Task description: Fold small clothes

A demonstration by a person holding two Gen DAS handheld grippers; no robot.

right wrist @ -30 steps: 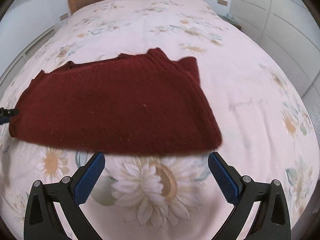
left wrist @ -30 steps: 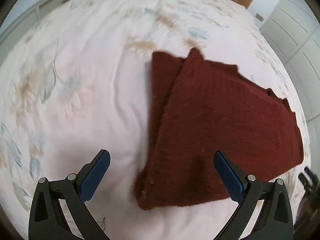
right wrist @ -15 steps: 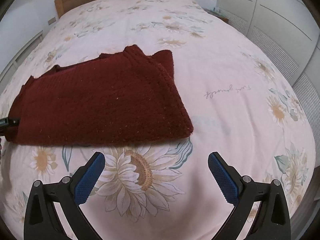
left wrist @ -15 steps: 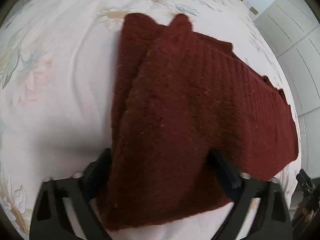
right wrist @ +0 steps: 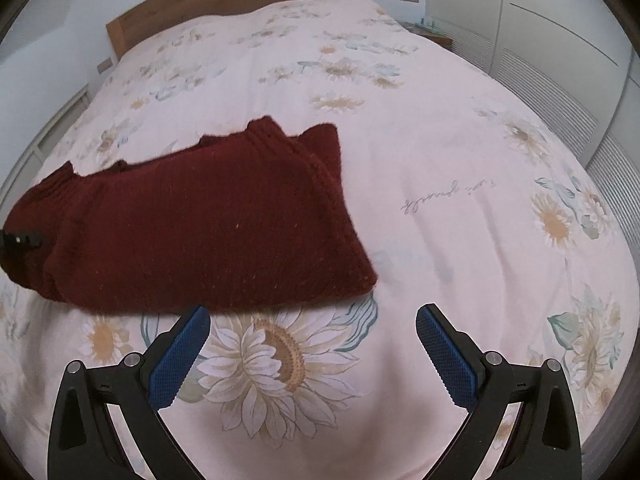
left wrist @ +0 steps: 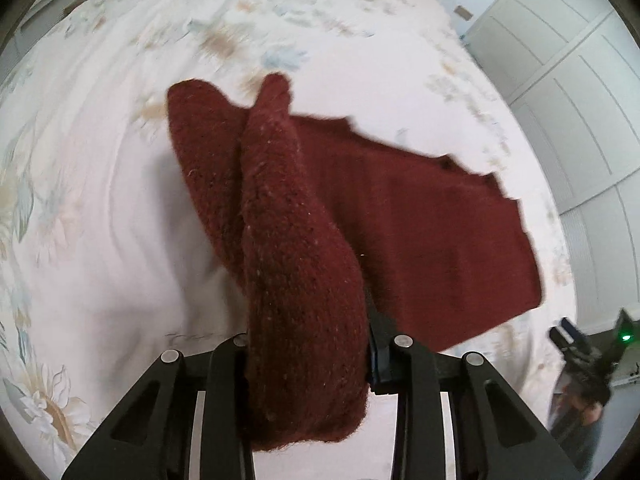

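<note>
Maroon knit sweater (left wrist: 304, 280) pinched only left-wrist view; right gripper (right wrist: 312, 352) agape.

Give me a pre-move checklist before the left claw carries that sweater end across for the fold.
1. Left claw shut on the dark red sweater: ok; its jaws have just been closing and the knit is bunched between them.
2. All layers of that end caught: cannot tell; the fabric hides the pads.
3. Gripped end lifted off the bedspread: ok; it rises to the claw while the rest lies flat.
4. Right claw free: ok; open, empty, just short of the sweater's near edge.
5. Far end pinned against dragging: not ok; nothing holds it.
6. Landing area clear: ok; only bedspread shows around the sweater.
</note>
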